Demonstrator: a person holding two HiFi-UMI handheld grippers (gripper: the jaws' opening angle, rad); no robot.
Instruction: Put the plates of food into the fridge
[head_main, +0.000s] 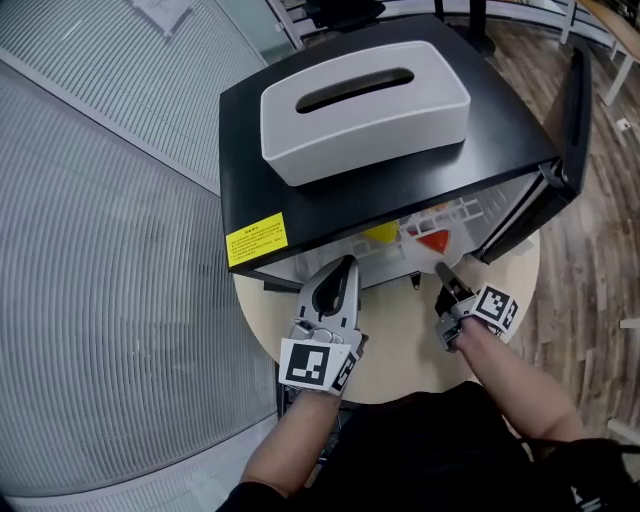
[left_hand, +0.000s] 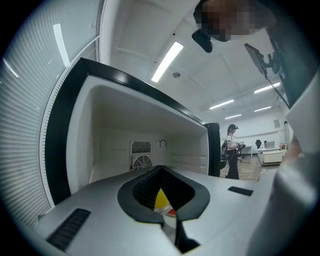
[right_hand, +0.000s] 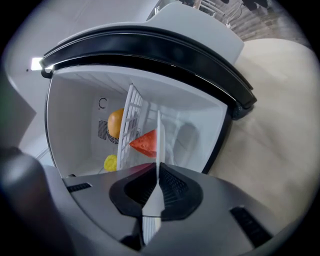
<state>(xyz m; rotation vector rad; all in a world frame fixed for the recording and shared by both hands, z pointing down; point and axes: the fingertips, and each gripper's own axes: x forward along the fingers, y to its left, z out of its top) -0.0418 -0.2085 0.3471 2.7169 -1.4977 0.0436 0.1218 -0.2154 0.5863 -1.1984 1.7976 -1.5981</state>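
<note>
Right hand-held gripper (right_hand: 158, 166) clamps the rim of a white plate (right_hand: 158, 140) bearing a red food wedge (right_hand: 145, 141), just inside the open fridge (head_main: 505, 135). Only its own view shows that grip. Left hand-held gripper (head_main: 346, 266), closed and empty, hovers before the fridge. The head view alone shows the tissue box (head_main: 365, 105) atop the fridge.

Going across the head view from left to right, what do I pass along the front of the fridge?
yellow label → left gripper → right gripper → fridge door, standing open
</note>
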